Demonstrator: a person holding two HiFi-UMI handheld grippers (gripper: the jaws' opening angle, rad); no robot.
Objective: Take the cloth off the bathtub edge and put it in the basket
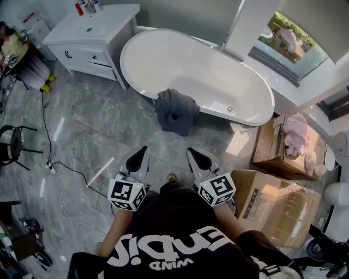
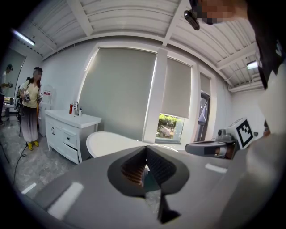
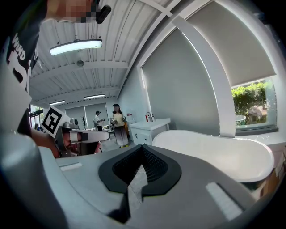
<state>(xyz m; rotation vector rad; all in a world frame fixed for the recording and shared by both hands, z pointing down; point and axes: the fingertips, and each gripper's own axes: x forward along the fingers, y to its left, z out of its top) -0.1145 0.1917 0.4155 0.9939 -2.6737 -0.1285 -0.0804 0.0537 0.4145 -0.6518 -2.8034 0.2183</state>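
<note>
Cloth (image 1: 175,111) at 12 o'clock on tub (image 1: 218,82); prob. soft, limp, light; pinch top fold; L gripper (image 1: 144,149), R gripper (image 1: 191,150) closed, empty.

Far left, the bottles (image 1: 87,6) on the vanity (image 1: 90,32) are cut by the top edge. You can't read the near-right cardboard box (image 1: 272,204)'s print. The black chair (image 1: 13,143) runs off the left edge.
</note>
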